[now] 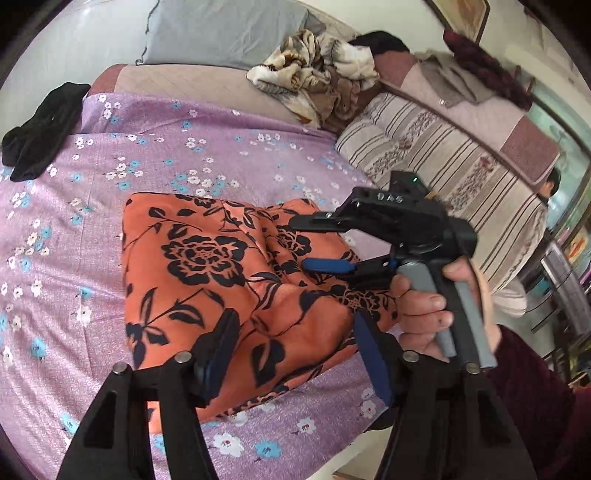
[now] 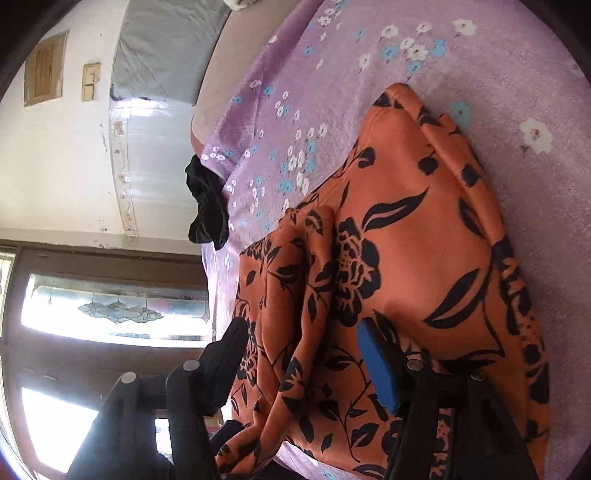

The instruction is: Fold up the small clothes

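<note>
An orange garment with black flowers point(image 1: 221, 280) lies partly folded on the purple flowered bedsheet point(image 1: 184, 155). My left gripper point(image 1: 295, 354) hovers open over its near part, jaws wide apart. My right gripper point(image 1: 332, 266) shows in the left wrist view, hand-held, its blue-padded fingers low over the garment's right side. In the right wrist view the garment point(image 2: 406, 251) fills the middle, with a bunched fold point(image 2: 295, 277) between the wide-open right gripper point(image 2: 303, 343) fingers; nothing is pinched.
A black garment point(image 1: 40, 129) lies at the sheet's far left edge, also in the right wrist view point(image 2: 207, 206). A crumpled patterned blanket point(image 1: 317, 70), grey pillow point(image 1: 221, 29) and striped cushion point(image 1: 443, 173) lie behind. A window point(image 2: 110, 306) is beside the bed.
</note>
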The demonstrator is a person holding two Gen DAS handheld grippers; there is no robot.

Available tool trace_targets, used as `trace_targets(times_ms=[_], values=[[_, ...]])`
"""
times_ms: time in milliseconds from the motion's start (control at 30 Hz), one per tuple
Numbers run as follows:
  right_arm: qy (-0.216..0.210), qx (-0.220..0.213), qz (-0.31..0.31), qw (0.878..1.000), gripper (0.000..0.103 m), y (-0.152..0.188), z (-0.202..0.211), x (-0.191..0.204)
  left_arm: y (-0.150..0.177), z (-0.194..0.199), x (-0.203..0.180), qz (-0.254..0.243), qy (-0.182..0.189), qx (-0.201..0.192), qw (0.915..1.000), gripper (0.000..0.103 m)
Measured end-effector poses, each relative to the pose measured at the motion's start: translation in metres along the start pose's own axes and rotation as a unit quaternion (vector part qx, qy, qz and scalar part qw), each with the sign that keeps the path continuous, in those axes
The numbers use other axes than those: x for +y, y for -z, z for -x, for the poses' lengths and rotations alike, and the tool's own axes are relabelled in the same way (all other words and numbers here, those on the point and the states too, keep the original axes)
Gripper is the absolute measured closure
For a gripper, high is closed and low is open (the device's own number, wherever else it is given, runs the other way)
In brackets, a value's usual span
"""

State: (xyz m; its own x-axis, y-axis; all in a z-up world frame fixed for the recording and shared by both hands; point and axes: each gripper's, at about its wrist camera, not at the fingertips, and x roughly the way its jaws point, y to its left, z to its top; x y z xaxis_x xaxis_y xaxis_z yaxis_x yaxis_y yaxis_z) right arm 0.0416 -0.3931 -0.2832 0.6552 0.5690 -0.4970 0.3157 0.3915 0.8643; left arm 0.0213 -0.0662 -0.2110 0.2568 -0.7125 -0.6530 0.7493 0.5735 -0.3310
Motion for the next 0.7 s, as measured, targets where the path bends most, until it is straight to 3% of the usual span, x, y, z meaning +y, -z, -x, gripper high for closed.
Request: trace_targets(times_ms=[100,167,267,333,400,433,567,700], values=[[-0.003,0.028,0.006,1.0,0.038,0.002,-0.022,0.004,0.004,0.013,0.026,0.017,-0.055,-0.012,0.9983,0.028],[-0.005,0.038,-0.002,0.999,0.038,0.002,-0.035,0.003,0.009,0.011,0.054,0.06,-0.086,0.004,0.9945,0.028],[0.018,0.033,0.012,0.999,0.038,0.003,-0.047,0.01,0.016,-0.011,0.087,0.122,-0.109,0.049,0.9853,0.028],[0.031,0.031,0.036,0.998,0.038,0.006,-0.053,0.018,0.023,-0.02,0.09,0.14,-0.101,0.057,0.9834,0.028],[0.039,0.031,0.071,0.996,0.055,0.012,-0.058,0.028,0.025,-0.028,0.08,0.124,-0.102,0.063,0.985,0.028],[0.046,0.031,0.093,0.994,0.084,0.015,-0.059,0.034,0.024,-0.032,0.071,0.108,-0.101,0.066,0.9868,0.028],[0.083,-0.021,0.188,0.978,0.091,0.024,-0.045,0.064,0.014,-0.045,0.032,0.043,-0.104,0.077,0.9906,0.028],[0.074,-0.114,0.217,0.967,0.091,0.013,0.007,0.086,-0.013,-0.055,-0.009,0.023,-0.067,0.064,0.9954,0.028]])
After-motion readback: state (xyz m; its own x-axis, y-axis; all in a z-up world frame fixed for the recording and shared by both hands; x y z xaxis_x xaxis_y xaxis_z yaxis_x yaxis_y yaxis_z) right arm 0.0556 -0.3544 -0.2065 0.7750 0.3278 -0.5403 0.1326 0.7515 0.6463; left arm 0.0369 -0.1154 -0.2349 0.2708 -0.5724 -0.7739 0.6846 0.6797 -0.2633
